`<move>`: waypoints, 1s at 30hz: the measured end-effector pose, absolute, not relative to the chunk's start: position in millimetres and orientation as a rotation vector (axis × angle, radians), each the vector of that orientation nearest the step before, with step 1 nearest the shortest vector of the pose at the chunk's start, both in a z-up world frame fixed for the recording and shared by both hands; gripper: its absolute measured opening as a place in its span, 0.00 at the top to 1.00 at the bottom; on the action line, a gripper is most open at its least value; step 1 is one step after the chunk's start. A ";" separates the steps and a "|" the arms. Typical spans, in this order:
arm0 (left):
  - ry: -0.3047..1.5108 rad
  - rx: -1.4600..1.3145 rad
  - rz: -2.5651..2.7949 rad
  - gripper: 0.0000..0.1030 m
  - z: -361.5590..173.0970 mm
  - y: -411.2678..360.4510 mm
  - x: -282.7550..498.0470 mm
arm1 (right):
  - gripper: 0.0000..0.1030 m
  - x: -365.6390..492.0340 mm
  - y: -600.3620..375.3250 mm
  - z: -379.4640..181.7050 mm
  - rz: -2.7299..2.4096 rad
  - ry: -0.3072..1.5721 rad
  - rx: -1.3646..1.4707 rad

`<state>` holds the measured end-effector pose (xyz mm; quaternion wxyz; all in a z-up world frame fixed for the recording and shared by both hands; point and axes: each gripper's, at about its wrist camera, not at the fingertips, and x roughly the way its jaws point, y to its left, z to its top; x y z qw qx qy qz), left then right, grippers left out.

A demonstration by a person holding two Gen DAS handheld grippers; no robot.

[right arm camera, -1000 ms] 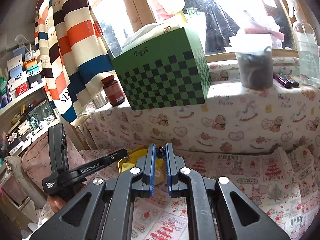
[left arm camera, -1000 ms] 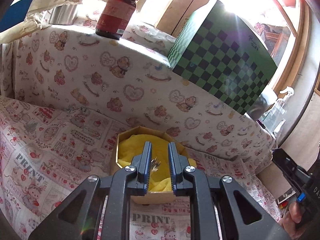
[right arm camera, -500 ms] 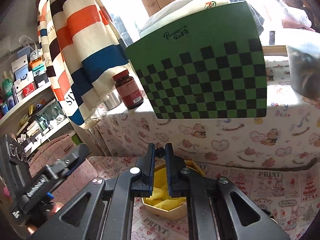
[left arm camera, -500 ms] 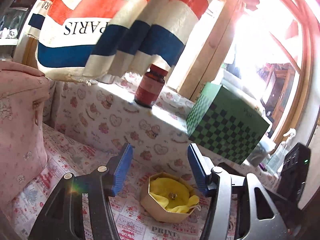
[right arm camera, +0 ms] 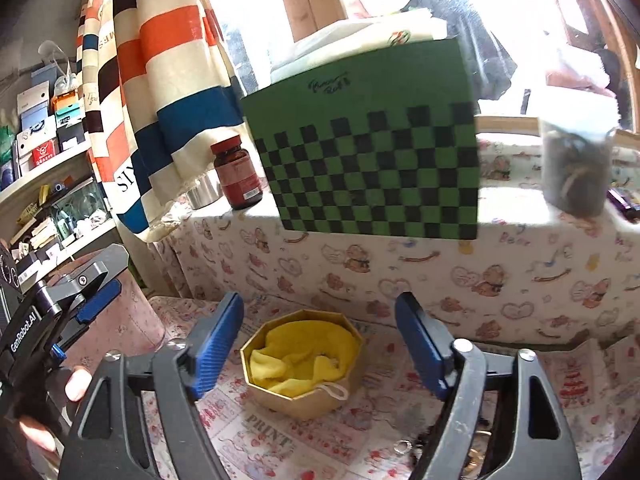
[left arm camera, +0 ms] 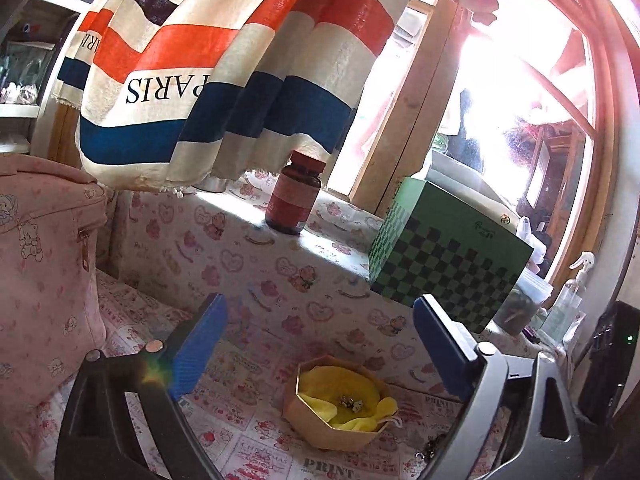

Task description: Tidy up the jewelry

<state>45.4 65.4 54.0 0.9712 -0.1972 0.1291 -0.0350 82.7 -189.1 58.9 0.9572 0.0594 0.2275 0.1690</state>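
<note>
An octagonal tan box (left arm camera: 338, 432) lined with yellow cloth (left arm camera: 340, 390) sits on the printed cloth; it also shows in the right wrist view (right arm camera: 304, 394). Small jewelry pieces (left arm camera: 352, 404) lie on the yellow lining. My left gripper (left arm camera: 320, 344) is open and empty, above and behind the box. My right gripper (right arm camera: 320, 340) is open and empty, above the box. Loose jewelry (right arm camera: 404, 446) lies on the cloth by the right gripper's base; some also shows in the left wrist view (left arm camera: 430, 448). The left gripper also shows at the left of the right wrist view (right arm camera: 86, 300).
A green checkered box (right arm camera: 368, 168), a red-brown bottle (right arm camera: 237, 178), a clear container (right arm camera: 576, 168) and a spray bottle (left arm camera: 570, 300) stand on the ledge behind. A striped towel (left arm camera: 224, 68) hangs above. A pink bag (left arm camera: 44, 260) stands at left.
The right gripper has opened and let go of the small piece it held. The left gripper stays open and has drawn back from the box, where more jewelry now lies.
</note>
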 end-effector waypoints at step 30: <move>0.398 -0.200 -0.101 0.01 39.1 -4.3 47.0 | 0.34 71.7 -312.8 0.4 0.133 0.734 0.241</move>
